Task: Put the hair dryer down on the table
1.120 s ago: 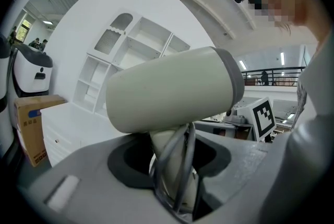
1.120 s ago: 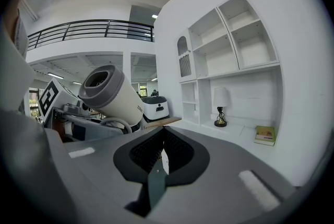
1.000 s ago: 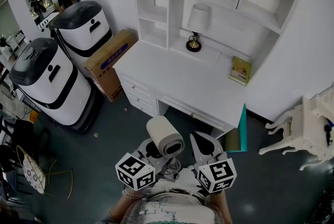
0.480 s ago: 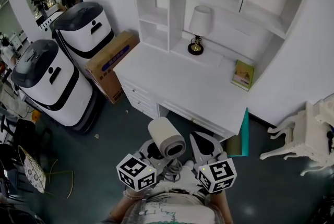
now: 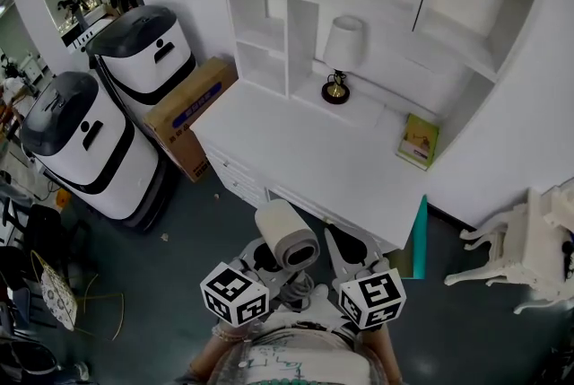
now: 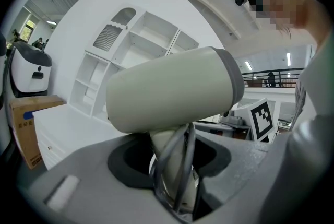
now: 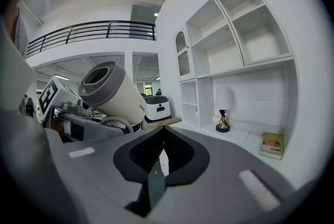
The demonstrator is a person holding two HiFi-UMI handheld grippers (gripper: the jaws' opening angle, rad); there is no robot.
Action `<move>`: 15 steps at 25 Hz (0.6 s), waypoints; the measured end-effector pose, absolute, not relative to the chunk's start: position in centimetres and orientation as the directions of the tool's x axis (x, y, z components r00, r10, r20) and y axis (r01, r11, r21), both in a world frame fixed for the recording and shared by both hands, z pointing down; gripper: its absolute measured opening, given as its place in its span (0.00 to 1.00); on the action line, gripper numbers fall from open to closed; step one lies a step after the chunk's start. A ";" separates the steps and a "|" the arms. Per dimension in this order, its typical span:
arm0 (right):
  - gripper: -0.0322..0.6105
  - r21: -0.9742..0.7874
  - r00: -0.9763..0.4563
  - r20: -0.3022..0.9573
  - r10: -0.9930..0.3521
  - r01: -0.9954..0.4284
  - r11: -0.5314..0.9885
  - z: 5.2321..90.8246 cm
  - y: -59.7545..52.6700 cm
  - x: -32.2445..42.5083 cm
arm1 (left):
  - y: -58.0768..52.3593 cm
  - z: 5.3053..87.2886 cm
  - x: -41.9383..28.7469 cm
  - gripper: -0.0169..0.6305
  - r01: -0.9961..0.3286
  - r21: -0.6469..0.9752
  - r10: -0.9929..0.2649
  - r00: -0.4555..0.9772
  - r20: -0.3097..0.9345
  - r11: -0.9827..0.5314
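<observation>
A cream hair dryer (image 5: 285, 235) with a grey nozzle ring stands upright in my left gripper (image 5: 269, 264), which is shut on its handle. In the left gripper view the dryer's barrel (image 6: 172, 90) fills the middle, and the handle with its cable wound round it sits between the jaws of the left gripper (image 6: 173, 163). My right gripper (image 5: 350, 249) is beside it on the right, shut and empty. In the right gripper view the right gripper (image 7: 163, 133) has its jaws closed together, and the hair dryer (image 7: 112, 93) shows at upper left. The white desk (image 5: 305, 150) lies ahead, below the grippers.
On the desk stand a small lamp (image 5: 341, 56) and a green book (image 5: 419, 141); white shelves rise behind. Left of the desk are a cardboard box (image 5: 188, 109) and two white-and-black machines (image 5: 81, 141). A teal panel (image 5: 418, 240) and a white chair (image 5: 529, 249) are at the right.
Both grippers and the hair dryer keep the same pose. The head view has shifted slightly, so the desk and lamp sit a little lower in the frame.
</observation>
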State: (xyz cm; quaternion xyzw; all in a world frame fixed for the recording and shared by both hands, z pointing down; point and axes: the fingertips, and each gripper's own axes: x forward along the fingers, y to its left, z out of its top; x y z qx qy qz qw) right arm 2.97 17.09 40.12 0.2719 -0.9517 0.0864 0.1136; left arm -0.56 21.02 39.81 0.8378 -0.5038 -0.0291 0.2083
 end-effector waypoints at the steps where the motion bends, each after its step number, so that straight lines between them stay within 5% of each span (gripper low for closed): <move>1: 0.09 -0.102 -0.829 0.265 -0.493 -0.533 0.840 40.2 16.7 3.0 | 20.6 39.8 -0.4 0.31 -0.834 0.377 -0.857 0.489 0.163 -0.404; 15: 0.09 -0.090 -0.842 0.264 -0.471 -0.508 0.857 40.3 12.4 5.1 | 15.9 40.1 2.0 0.31 -0.845 0.375 -0.866 0.468 0.175 -0.381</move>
